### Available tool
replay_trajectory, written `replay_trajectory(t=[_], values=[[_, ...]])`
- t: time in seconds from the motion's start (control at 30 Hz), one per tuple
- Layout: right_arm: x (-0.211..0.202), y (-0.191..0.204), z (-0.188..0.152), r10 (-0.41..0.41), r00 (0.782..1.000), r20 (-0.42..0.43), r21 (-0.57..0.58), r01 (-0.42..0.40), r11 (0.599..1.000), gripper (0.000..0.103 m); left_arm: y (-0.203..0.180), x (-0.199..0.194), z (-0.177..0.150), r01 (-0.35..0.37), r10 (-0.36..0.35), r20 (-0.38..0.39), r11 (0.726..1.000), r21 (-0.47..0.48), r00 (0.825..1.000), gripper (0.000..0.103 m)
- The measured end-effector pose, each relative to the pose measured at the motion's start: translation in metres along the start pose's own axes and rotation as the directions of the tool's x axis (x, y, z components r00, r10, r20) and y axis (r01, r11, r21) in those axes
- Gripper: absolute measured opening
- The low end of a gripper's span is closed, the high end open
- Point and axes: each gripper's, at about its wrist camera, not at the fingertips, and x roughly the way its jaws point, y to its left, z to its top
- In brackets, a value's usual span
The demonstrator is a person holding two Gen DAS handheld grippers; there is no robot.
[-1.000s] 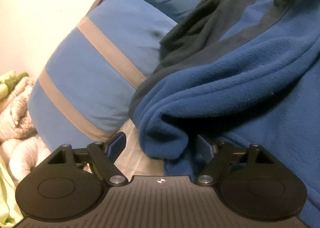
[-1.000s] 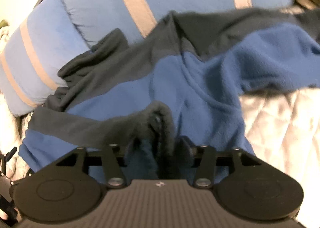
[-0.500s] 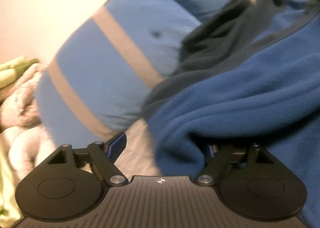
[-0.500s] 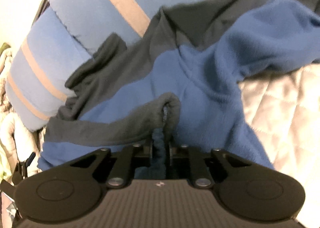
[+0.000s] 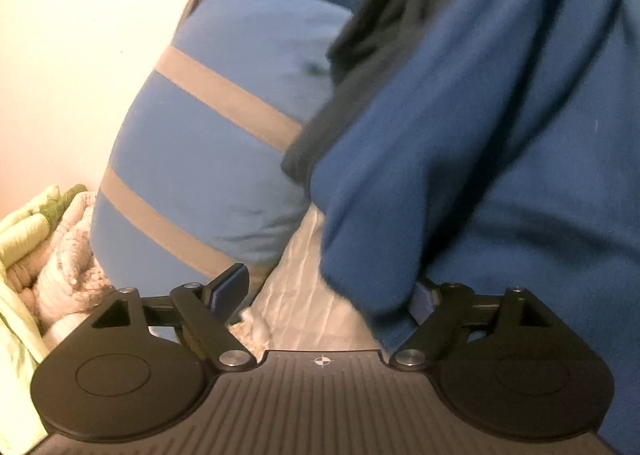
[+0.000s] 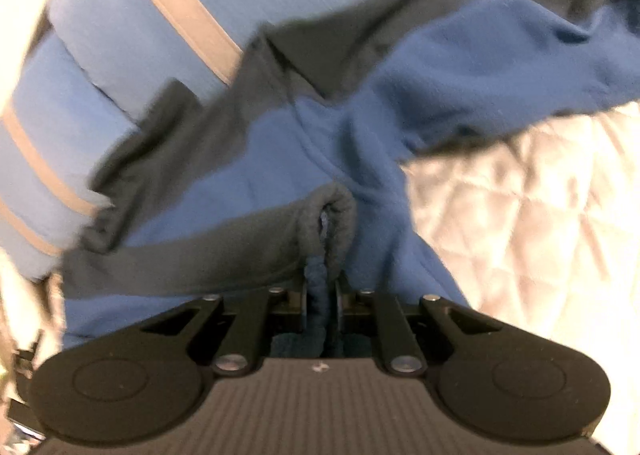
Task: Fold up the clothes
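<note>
A blue fleece jacket (image 5: pixel 480 143) with dark grey panels lies crumpled on a white quilted bed cover, partly against striped pillows. In the left wrist view my left gripper (image 5: pixel 324 291) stands open, and a blue fold of the fleece hangs in front of its right finger, hiding it. In the right wrist view the jacket (image 6: pixel 460 67) spreads ahead, and my right gripper (image 6: pixel 322 287) is shut on a bunched dark grey hem fold (image 6: pixel 328 215) of it, the cloth pinched between both fingers.
Two blue pillows with tan stripes (image 5: pixel 208 159) (image 6: pixel 120 47) lean at the back. A pile of pale knitted and green clothes (image 5: pixel 44 239) sits at the left. White quilted cover (image 6: pixel 532 223) lies bare on the right. A light wall (image 5: pixel 80 35) stands behind.
My right gripper has shut on the dark hem fold and pulled the jacket slightly. My left gripper stays open while the blue fold shifted right across its right finger.
</note>
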Motion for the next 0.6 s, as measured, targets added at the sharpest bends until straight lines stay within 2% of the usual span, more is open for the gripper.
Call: replay_trajectory(t=[0.1,0.13,0.17,0.3,0.37,0.47,0.6], values=[[0.005,-0.004,-0.004,-0.019,1.0,-0.022,0.02,0.02,1.0,0.014,0.005,-0.002,-0.005,0.037,-0.036,0.028,0.999,-0.035,0.999,0.081],[0.005,-0.006,-0.003,-0.016,0.999,-0.028,0.034,0.017,0.999,0.018,0.007,-0.003,-0.006,0.041,-0.04,0.028,0.998,-0.046,0.999,0.081],[0.006,-0.008,-0.003,-0.013,0.999,-0.033,0.049,0.015,0.999,0.037,0.007,-0.003,-0.006,0.039,-0.037,0.033,0.998,-0.05,0.999,0.081],[0.006,-0.019,-0.003,0.029,0.998,-0.048,0.139,-0.022,0.99,0.051,0.002,-0.014,-0.004,0.026,-0.023,0.107,0.999,-0.029,0.994,0.081],[0.005,-0.019,-0.005,0.041,0.998,-0.047,0.138,-0.034,0.99,0.057,-0.004,-0.016,-0.001,0.016,-0.017,0.129,1.0,0.009,0.992,0.081],[0.005,-0.018,-0.004,0.041,0.998,-0.049,0.128,-0.035,0.991,0.063,-0.009,-0.019,0.001,0.012,-0.02,0.148,0.998,0.06,0.989,0.081],[0.005,-0.016,-0.002,0.043,0.998,-0.051,0.116,-0.037,0.993,0.063,-0.002,-0.02,0.0,0.045,-0.057,0.152,0.996,0.081,0.987,0.081]])
